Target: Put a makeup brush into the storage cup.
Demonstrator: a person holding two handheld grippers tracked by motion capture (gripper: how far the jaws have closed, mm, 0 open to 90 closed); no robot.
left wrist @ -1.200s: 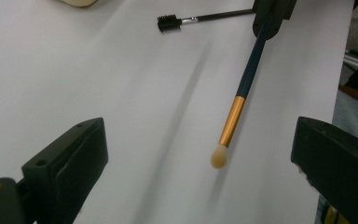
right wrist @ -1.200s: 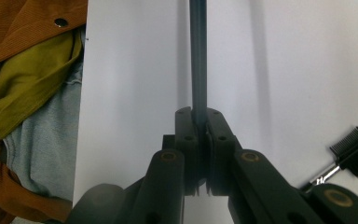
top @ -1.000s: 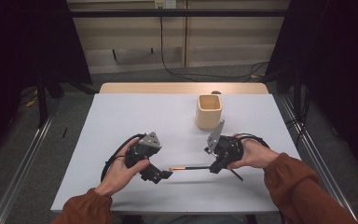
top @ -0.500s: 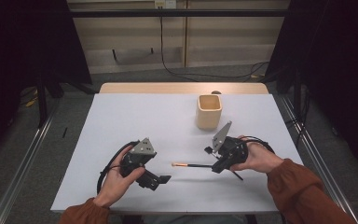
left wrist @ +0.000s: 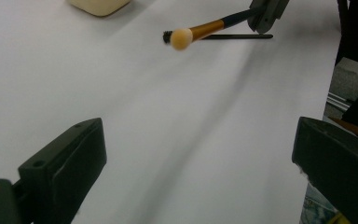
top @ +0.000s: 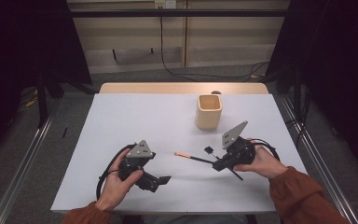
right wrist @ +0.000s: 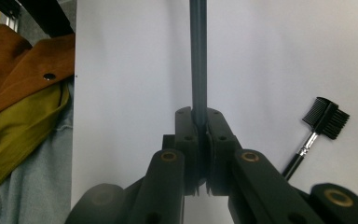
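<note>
Right tongs (top: 218, 164) clamped on my makeup brush (top: 193, 157), lifted, apparently clear of the counter (top: 135, 116). Left tongs (top: 161, 179) apart, empty. Brow brush (right wrist: 318, 128) lies beside.

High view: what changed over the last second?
The left gripper let go of the makeup brush and drew back toward the person; its fingers now stand open. The right gripper stays shut on the brush handle and carried it slightly right, the tip now free above the table. The cup and the small comb brush did not move.
</note>
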